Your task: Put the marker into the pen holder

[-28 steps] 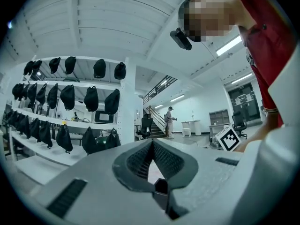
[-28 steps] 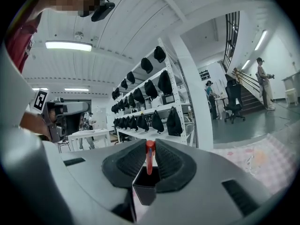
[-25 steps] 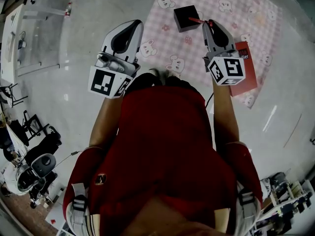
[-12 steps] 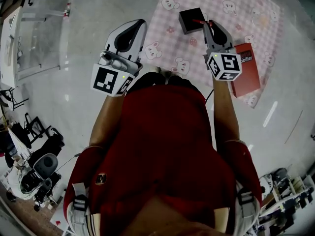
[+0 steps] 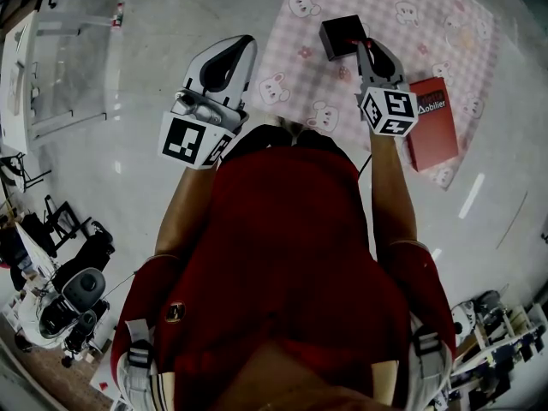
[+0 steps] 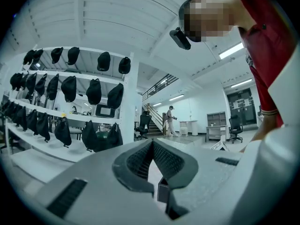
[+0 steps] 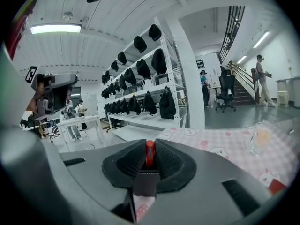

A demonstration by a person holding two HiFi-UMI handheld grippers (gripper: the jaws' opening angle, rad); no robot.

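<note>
We hold the marker [image 5: 359, 41] in the right claw [image 5: 368, 46], near the top of the head view, right of centre. In the right gripper view the claw [image 7: 150, 145] has its two dark ribbed pads pressed on the red barrel of the marker [image 7: 149, 153], which stands upright between them.

The pen holder [image 5: 342, 35], a small black box, sits on the pink checked mat [image 5: 402, 7] just ahead of that claw, at the top of the frame. The marker's free end reaches the holder's right edge. We cannot tell whether the tip is already inside the box or only over its rim.

A red book [image 5: 432, 127] lies on the mat's right part, just right of our right arm. In the right gripper view a clear glass [image 7: 262, 137] stands on the mat at the right edge.

The left claw [image 5: 233, 50] hangs in the upper left of centre, over the pale glossy surface [image 5: 145, 50] beside the mat and well apart from the pen holder. In the left gripper view the claw [image 6: 151, 142] has its pads meeting at the tips, with nothing between them.

Our red shirt [image 5: 282, 255] fills the lower middle of the head view.
</note>
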